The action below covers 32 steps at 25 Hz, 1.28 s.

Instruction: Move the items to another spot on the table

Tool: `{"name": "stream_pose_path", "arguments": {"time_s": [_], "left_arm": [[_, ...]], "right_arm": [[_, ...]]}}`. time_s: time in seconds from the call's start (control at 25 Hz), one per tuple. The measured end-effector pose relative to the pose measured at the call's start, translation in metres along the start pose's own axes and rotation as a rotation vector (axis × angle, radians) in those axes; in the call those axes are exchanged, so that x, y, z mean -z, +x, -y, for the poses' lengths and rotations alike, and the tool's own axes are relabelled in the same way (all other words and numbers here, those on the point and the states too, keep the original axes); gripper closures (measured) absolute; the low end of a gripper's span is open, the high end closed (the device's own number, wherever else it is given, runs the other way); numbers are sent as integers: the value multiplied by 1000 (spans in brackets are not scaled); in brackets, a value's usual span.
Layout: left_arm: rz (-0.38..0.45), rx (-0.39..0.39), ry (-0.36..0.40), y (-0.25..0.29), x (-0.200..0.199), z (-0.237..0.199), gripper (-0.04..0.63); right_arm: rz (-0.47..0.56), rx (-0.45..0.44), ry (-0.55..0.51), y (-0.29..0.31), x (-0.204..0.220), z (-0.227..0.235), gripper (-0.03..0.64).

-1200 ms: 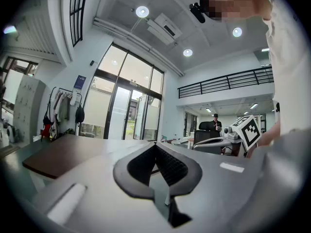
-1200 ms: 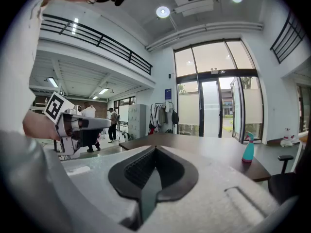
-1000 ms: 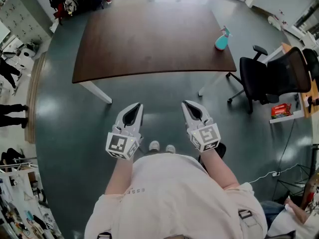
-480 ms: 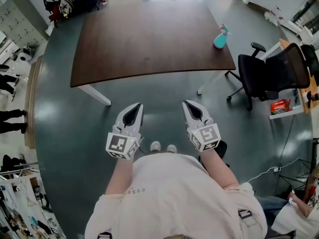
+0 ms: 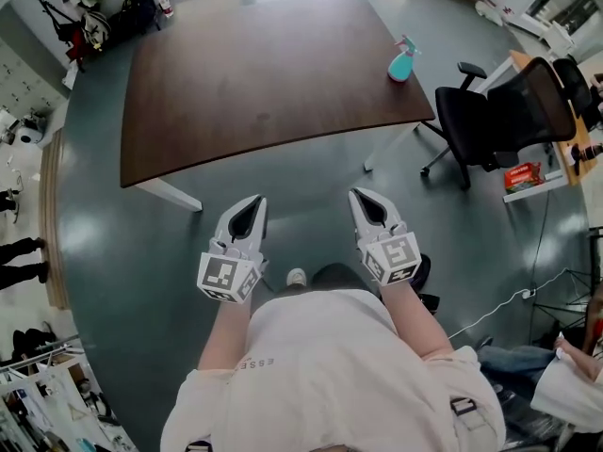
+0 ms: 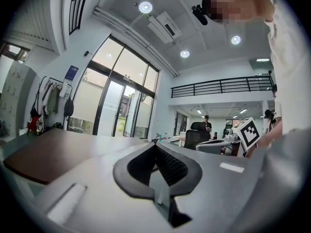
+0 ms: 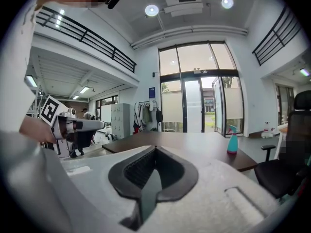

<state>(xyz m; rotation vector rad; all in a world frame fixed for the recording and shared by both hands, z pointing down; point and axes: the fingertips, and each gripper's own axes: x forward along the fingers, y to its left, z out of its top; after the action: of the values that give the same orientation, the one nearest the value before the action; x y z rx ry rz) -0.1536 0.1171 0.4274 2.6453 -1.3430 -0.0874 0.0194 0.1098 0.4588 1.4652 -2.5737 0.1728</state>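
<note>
Left gripper: my left gripper [image 5: 252,201] has its jaws drawn fully together, tips meeting, and nothing sits between them.
Right gripper: my right gripper [image 5: 363,196] is the same, jaws closed tight on nothing.
Where the grippers are: I hold both side by side in front of my chest, pointing toward the table [image 5: 264,73]. They are over the floor [image 5: 292,172] and short of the table's near edge, touching nothing.
Cubes: each gripper carries its marker cube at the rear, the left cube [image 5: 226,276] and the right cube [image 5: 394,255], just above my forearms.
Bottle: the teal spray bottle [image 5: 402,61] stands upright near the table's far right corner, well apart from both grippers. In the right gripper view it shows to the right of the jaws, beyond the near edge.
Table: it is a dark brown top on white legs, and the bottle is the only thing I can make out on it (the left gripper view shows just its left part).
Chair: a black office chair [image 5: 495,121] stands on the floor just beside the table's right end, closer to my right gripper than to my left.
Me: I stand on the grey floor facing the table, one shoe [image 5: 296,277] showing between the two grippers.
</note>
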Motion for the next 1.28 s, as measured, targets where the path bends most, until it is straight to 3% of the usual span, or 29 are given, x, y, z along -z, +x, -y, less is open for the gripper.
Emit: {"name": "stream_pose_path", "arguments": {"time_s": [0.28, 0.56, 1.28], "left_arm": [[-32, 72, -6, 41, 9, 6, 579], [-50, 108, 13, 114, 15, 15, 579], [-46, 109, 40, 385, -2, 31, 578]], "right_arm": [[-13, 84, 19, -4, 7, 41, 626], [-7, 112, 40, 17, 11, 109, 626], [-5, 86, 7, 113, -29, 361, 626]]}}
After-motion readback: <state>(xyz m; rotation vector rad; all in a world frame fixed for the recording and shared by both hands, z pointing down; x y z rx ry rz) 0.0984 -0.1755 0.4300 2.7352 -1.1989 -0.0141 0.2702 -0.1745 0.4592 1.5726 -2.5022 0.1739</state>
